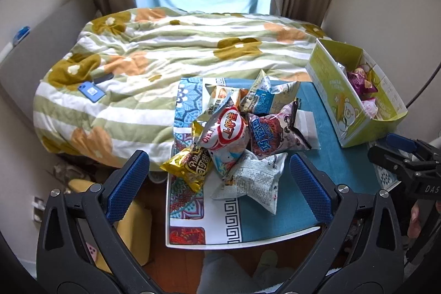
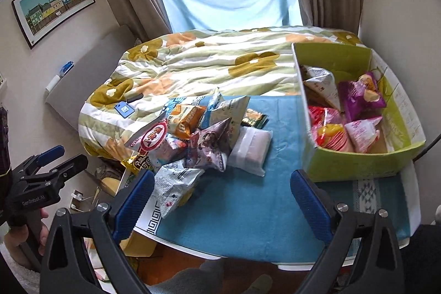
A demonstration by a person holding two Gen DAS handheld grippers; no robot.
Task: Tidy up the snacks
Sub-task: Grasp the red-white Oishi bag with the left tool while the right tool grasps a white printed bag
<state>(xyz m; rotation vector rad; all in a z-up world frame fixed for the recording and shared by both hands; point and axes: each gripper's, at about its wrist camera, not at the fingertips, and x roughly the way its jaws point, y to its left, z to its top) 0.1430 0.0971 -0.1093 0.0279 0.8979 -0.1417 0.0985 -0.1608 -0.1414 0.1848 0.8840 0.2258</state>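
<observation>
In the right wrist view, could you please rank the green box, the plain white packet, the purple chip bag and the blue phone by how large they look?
1. green box
2. plain white packet
3. purple chip bag; close to the packet, and it lies farther back, so this order is unsure
4. blue phone; farthest away

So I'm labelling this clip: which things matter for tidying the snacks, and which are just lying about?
Job: snack pile, green box, packets in box, both grippers.
Lying about: phone, quilt, picture.
</observation>
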